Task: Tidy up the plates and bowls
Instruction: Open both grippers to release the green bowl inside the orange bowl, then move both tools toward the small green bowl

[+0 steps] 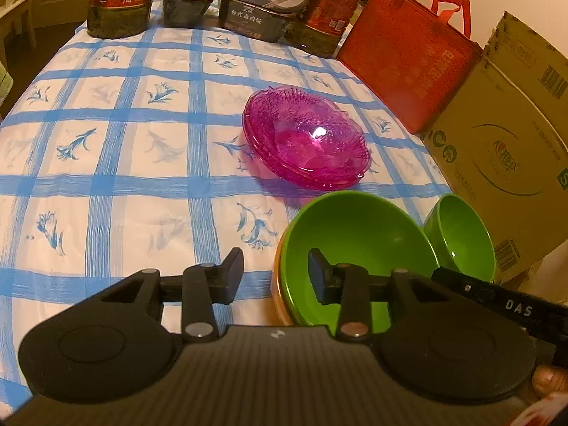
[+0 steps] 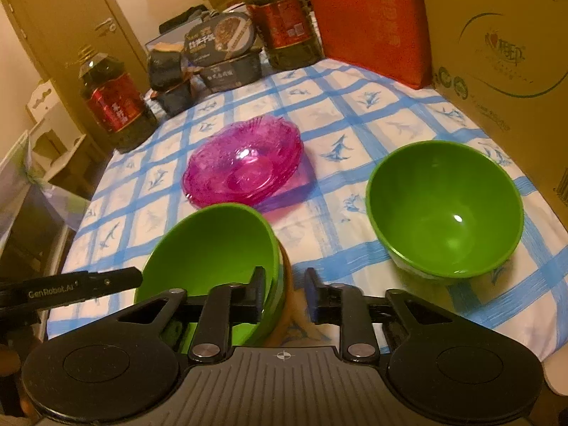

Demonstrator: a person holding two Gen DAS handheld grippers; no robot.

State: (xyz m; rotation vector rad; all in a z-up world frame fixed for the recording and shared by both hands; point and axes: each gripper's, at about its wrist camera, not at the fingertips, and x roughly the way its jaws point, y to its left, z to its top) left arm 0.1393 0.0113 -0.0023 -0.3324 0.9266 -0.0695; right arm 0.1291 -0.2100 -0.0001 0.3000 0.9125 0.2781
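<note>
A stack of magenta glass plates [image 1: 305, 142] [image 2: 245, 167] sits mid-table. A green bowl nested in an orange bowl [image 1: 355, 248] [image 2: 213, 259] stands near the front. My left gripper [image 1: 276, 277] is open, its jaws straddling this stack's left rim without touching. My right gripper [image 2: 285, 298] is open, its jaws astride the stack's right rim, left finger inside the green bowl. A second green bowl [image 1: 461, 234] [image 2: 443, 209] stands alone to the right.
Oil bottles [image 1: 120, 0] [image 2: 117, 106], boxed meals [image 1: 262, 3] [image 2: 220, 53], a red bag [image 1: 408, 56] [image 2: 369, 17] and a cardboard box [image 1: 497, 163] [image 2: 497, 53] line the back and right of the checked tablecloth [image 1: 124, 159].
</note>
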